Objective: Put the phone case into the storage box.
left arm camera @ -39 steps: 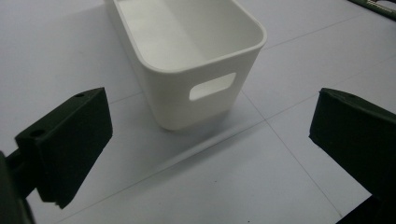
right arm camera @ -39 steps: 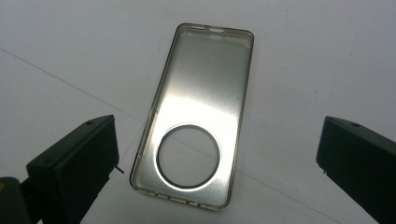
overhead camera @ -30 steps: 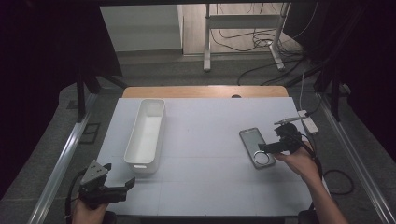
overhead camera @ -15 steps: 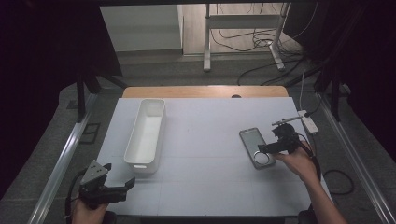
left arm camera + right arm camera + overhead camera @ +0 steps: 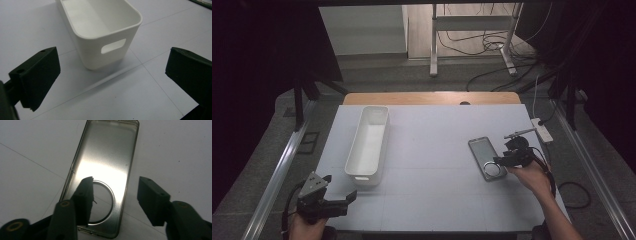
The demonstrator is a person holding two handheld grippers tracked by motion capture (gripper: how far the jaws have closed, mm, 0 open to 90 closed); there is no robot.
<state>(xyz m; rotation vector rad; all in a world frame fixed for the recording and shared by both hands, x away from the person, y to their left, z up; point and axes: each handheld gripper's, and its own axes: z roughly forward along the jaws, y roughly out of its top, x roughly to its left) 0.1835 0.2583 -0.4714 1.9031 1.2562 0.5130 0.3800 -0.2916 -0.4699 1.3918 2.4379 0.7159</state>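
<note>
The right gripper [image 5: 113, 200] has just been closing; its jaws stand half apart, one pad over the clear, ring-backed plastic phone case [image 5: 105, 170], one beyond its right edge, not yet pinching. The case lies flat at 3 o'clock on the white worktop [image 5: 437, 150]. Lower squarely onto that edge before squeezing. The left gripper [image 5: 112, 82] waits wide open, empty, before the white plastic bin [image 5: 100, 27].
</note>
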